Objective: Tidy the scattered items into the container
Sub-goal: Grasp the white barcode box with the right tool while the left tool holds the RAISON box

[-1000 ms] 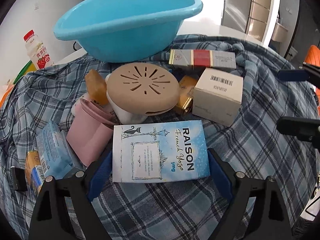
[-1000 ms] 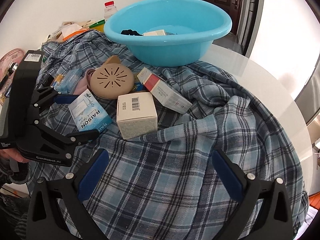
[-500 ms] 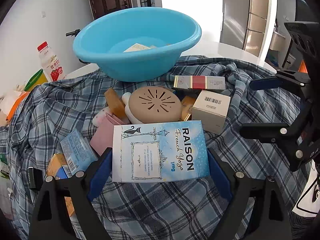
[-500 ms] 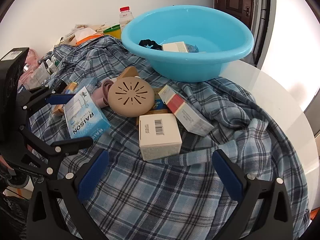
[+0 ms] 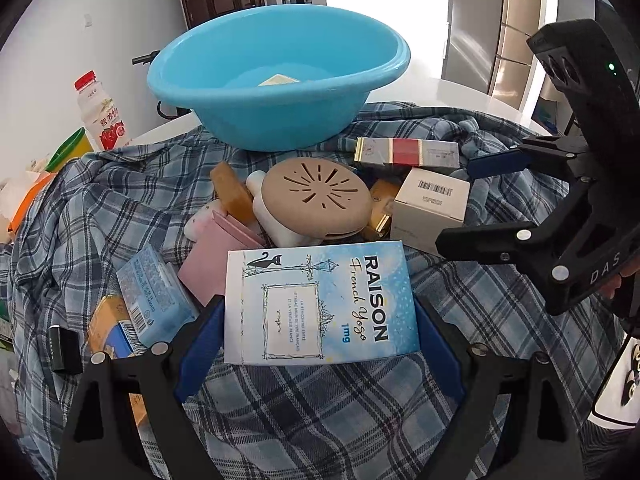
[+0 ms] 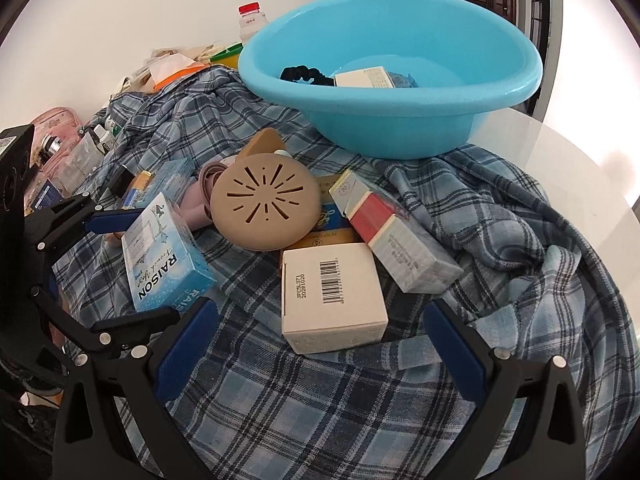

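We have the RAISON box [image 5: 320, 304] pinched flat between the blue fingers [image 5: 200, 340] of our left gripper [image 5: 320, 332], one pad on each short edge, and it hangs above the plaid cloth [image 5: 340, 420] that covers the tabletop. Straight ahead of these fingers, beyond the heap, sits the blue basin [image 5: 280, 120], the container for this tidy-up.

To carry well, we judge that we should keep the squeeze even, lift high enough to pass over the round tan lid [image 5: 316, 196] just ahead of the fingertips, clear the basin rim, and let go only once the box is inside.

Our right gripper [image 6: 320, 344] has its fingers spread wide, holding nothing, with the white barcode box [image 6: 332, 296] lying between and just ahead of them; it looks like the likely next pick.

Counting what we can tell: one basin, with one pale box [image 6: 364, 78] and one black hair tie [image 6: 306, 75] already inside. Outside it, one RAISON box in hand, one barcode box, one long red-banded box [image 6: 392, 236], one tan lid, one pale blue carton [image 5: 154, 292], and one pink item [image 5: 216, 256]. Several smaller pieces are half buried, so we cannot count them.
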`<state>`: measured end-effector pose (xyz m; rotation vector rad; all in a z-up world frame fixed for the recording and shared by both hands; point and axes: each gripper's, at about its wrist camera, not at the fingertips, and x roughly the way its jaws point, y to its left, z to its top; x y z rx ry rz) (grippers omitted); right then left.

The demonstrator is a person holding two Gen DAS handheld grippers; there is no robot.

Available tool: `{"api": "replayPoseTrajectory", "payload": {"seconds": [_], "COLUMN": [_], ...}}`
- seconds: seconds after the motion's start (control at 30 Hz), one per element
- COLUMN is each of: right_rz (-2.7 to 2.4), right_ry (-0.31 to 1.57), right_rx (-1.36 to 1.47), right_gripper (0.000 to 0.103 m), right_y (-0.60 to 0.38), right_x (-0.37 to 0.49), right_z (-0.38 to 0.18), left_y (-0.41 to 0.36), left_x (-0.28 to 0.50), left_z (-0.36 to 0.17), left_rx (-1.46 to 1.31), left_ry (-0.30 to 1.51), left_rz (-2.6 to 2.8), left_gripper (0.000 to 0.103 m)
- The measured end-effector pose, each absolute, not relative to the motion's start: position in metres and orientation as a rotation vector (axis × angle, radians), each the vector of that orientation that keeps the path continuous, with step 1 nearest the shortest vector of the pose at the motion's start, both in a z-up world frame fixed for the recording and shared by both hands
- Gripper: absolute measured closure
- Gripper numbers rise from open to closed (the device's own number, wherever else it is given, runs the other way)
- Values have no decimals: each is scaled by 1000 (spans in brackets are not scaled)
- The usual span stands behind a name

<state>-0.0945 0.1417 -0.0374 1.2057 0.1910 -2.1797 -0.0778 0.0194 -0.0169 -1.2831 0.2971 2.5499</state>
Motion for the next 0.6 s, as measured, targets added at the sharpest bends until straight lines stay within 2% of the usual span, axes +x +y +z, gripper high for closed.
{"api": "replayPoseTrajectory", "payload": {"seconds": [0.1, 0.17, 0.3, 0.5, 0.53, 0.57, 0.6], "right_rz": [-2169, -2186, -2195, -2204, -2217, -2221, -2217], "right_ry": [192, 185, 150, 148, 147, 143, 133], "right_rx": [1224, 1227, 1246, 1259, 1257, 1257, 1259], "right_gripper": [4, 13, 14, 23, 28, 44, 50], "right_y": [139, 139, 140, 141, 143, 144, 146], "right_x": [-96, -97, -104, -108, -109, -108, -108], "right_z": [-43, -45, -50, -56, -56, -56, -56], "left_y": [18, 17, 13, 10, 10, 10, 10], "left_x": [-78, -78, -79, -78, -78, -78, -78], "left_z": [-17, -17, -15, -14, -14, -14, -14], "left_rx": [-1284, -1282, -1283, -1290, -1291, -1293, -1294], "left_ry": [290, 287, 274, 264, 263, 260, 256], "left_rz": [2554, 2565, 2587, 2587, 2584, 2581, 2578], "left_gripper": [12, 12, 12, 12, 12, 12, 12]}}
